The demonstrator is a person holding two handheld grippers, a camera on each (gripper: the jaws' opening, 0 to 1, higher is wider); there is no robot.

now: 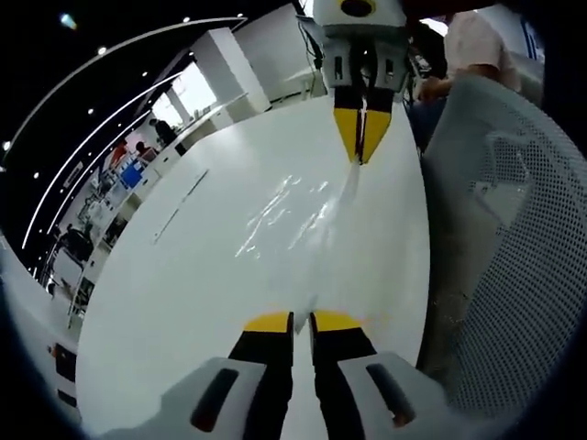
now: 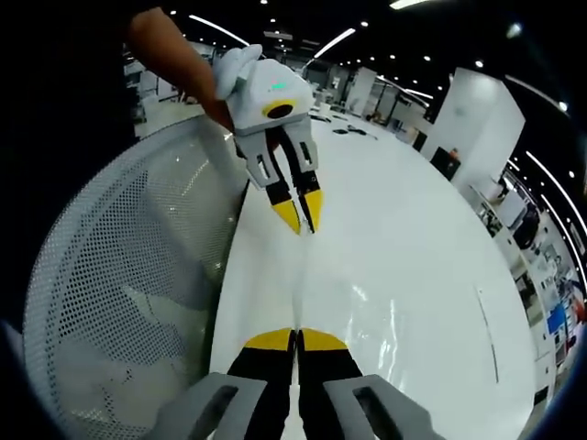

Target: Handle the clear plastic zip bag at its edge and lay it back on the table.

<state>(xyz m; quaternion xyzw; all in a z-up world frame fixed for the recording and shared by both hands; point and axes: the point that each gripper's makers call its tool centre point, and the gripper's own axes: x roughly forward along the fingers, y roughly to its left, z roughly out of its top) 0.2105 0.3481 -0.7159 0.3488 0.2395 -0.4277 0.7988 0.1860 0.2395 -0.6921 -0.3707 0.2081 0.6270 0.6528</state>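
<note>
Tabletop (image 1: 183,302): white and wide, it carries the work; a thin dark line is marked on it.
Mesh chair (image 1: 514,238): a white perforated backrest stands just beside the tabletop edge, near both claws.
Clear plastic zip bag (image 1: 293,215): almost invisible, known by its shiny creases; it is stretched between the two claws, low over the tabletop. I cannot tell if its middle touches the surface.
Left claw (image 1: 301,319): the yellow tips are clenched on the near edge of the bag.
Right claw (image 2: 295,335): pressed together on the opposite edge; in the left gripper view it comes in from above.
Reason of the hold: two opposite edges pinched keep the thin film flat and tight, so I judge it can be laid down without folds.
</note>
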